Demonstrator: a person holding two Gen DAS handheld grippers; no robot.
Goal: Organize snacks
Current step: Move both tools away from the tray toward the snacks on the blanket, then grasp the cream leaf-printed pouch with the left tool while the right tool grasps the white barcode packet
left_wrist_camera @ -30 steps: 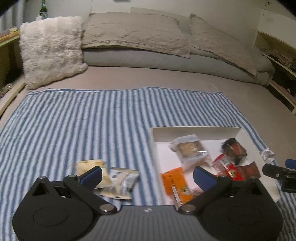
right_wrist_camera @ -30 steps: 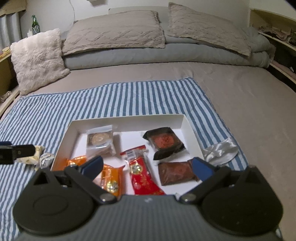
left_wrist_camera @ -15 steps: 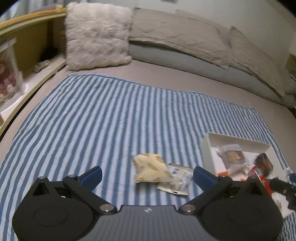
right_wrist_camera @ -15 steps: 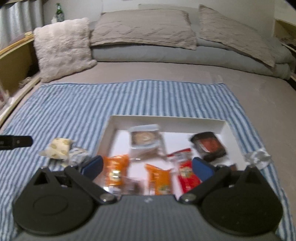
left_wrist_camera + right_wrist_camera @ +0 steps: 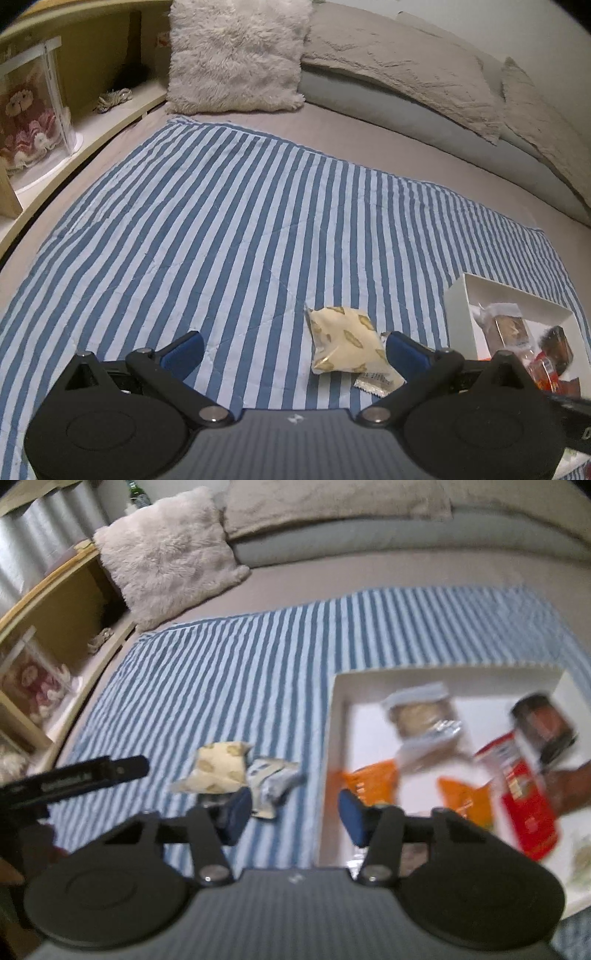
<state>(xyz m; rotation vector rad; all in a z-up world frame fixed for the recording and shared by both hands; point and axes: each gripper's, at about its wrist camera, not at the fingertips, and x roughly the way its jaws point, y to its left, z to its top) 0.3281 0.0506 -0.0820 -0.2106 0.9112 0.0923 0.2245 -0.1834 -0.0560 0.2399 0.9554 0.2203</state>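
**Mia:** On the striped blanket (image 5: 229, 206), from the left wrist view, what lies ahead?

**Tom:** A cream snack packet (image 5: 345, 341) with gold marks, overlapping a small silver packet (image 5: 376, 382). Both lie just left of the white box (image 5: 456, 314). The left gripper (image 5: 293, 349) stands spread wide, nothing between its blue pads (image 5: 184, 352); the cream packet sits near the right-hand pad.

**Mia:** And the box?

**Tom:** It holds wrapped snacks: a clear-wrapped brown cake (image 5: 511, 325) and a dark one (image 5: 559, 345).

**Mia:** Now the right wrist view?

**Tom:** Blurred. The right gripper (image 5: 295, 810) is closing, jaws partly drawn in, with nothing pinched. It hangs over the box's left wall (image 5: 327, 760). The cream packet (image 5: 218, 770) and silver packet (image 5: 275, 779) lie just left of the box; orange packets (image 5: 373, 782) and a red packet (image 5: 524, 797) are inside. The left gripper's finger (image 5: 81, 775) pokes in from the left.
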